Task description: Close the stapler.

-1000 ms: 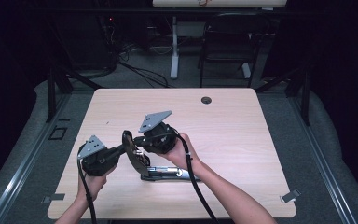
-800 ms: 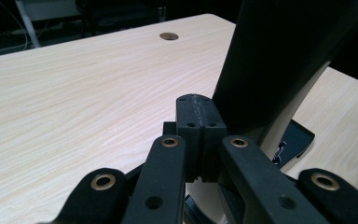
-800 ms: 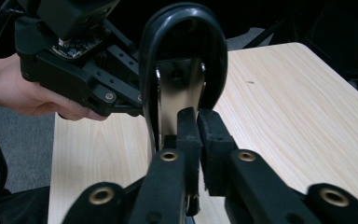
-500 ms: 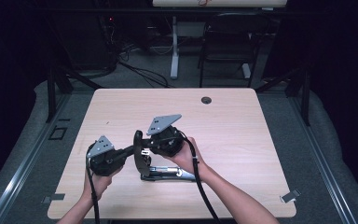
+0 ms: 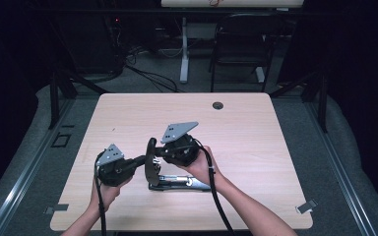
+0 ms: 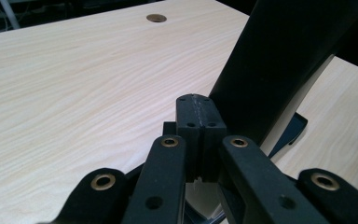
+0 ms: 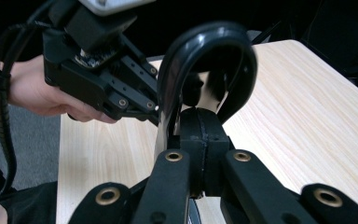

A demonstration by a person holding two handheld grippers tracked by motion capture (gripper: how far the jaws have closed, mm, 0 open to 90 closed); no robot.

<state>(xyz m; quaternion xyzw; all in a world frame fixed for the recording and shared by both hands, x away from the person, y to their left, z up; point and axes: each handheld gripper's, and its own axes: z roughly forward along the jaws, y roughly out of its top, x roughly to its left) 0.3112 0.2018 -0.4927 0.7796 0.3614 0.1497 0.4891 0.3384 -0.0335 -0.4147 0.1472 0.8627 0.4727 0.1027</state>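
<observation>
High view: a person at a pale wooden table [image 5: 256, 128] works two hand-held grippers around a black curved handle [image 5: 151, 162] that stands up from a metal tool [image 5: 179, 183] lying near the table's front edge.
Left gripper [image 5: 140, 160]: jaws pressed together, tips at the handle's left side; contact cannot be judged.
Right gripper [image 5: 161, 153]: jaws together, meeting the handle from the right.
Right gripper view: the shut jaws [image 7: 200, 133] sit just below the handle's glossy loop [image 7: 205, 60]; nothing visibly lies between them.
Progress: the handle appears raised, the base flat on the table; what is left is unclear, perhaps pressing or folding the lever.
Hidden: the tool's make is hard to read; in the left gripper view the handle [image 6: 279, 70] is a dark slab cut off at the top.
Background: a cable hole [image 5: 218, 105] at the far edge.
</observation>
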